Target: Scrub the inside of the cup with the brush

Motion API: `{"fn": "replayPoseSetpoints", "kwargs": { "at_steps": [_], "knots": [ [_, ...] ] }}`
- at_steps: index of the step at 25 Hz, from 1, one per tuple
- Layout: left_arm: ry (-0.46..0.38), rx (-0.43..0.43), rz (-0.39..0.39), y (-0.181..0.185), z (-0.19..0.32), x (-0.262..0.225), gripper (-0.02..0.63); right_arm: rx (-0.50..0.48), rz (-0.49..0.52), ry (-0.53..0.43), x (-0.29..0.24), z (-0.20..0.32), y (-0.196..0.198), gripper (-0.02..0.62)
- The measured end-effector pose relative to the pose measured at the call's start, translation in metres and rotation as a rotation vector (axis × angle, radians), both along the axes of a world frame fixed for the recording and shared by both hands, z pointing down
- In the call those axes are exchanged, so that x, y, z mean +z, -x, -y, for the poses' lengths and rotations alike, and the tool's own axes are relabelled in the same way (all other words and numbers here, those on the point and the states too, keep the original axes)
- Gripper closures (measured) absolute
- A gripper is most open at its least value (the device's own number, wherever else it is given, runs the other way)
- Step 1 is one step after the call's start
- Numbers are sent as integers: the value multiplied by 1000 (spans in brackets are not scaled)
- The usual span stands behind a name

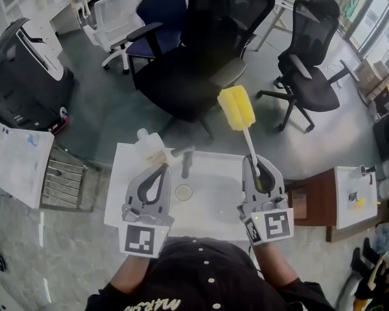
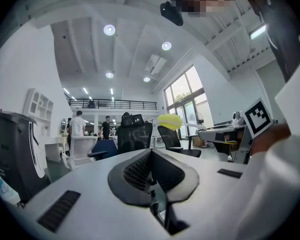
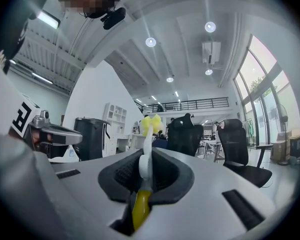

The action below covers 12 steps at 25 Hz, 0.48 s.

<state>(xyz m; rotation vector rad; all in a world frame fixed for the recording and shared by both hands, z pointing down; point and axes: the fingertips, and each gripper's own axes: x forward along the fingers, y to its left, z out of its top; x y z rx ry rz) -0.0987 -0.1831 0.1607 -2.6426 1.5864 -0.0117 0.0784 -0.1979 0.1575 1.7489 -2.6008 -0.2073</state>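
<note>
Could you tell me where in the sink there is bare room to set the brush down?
The sink basin is bare between the drain and the right gripper. The back left is crowded: faucet, cup and left gripper.

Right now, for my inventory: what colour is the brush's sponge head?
The sponge head is yellow; it shows clearest in the head view.

Left tool (image 1: 164, 166) and right tool (image 1: 251, 164) point level side by side, jaws closed.
</note>
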Motion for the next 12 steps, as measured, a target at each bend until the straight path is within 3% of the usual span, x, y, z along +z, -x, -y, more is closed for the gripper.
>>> {"fn": "replayPoseSetpoints", "kwargs": {
  "at_steps": [12],
  "knots": [
    [-4, -10, 5, 3, 6, 8, 580, -8, -18, -15, 1, 1, 7, 552]
  ]
}}
